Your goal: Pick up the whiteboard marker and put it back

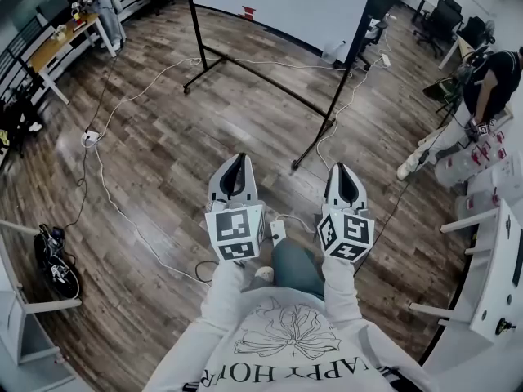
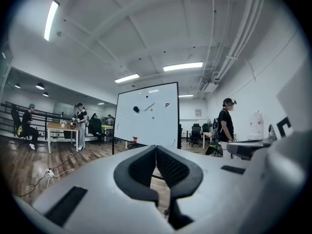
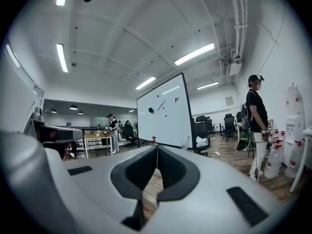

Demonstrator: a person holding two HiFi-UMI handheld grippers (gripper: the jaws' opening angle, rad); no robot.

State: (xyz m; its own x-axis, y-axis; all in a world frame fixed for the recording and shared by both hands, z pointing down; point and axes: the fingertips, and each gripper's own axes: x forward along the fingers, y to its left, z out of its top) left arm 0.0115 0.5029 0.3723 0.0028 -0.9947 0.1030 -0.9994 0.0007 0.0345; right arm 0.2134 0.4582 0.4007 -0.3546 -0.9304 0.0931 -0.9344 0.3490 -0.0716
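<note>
Wood floor, pwr strip; desk top-left; person stands right.

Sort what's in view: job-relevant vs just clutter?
Job: whiteboard; slanted thin stick on it, likely the marker; left gripper and right gripper, both shut, empty.
Lying about: dark eraser on the board; floor cables; office chairs; wooden table.

Wood-plank floor carries white cables, a power strip and the whiteboard stand.

Head view steeply down over floor, both gripper views level, facing the same distant whiteboard.
</note>
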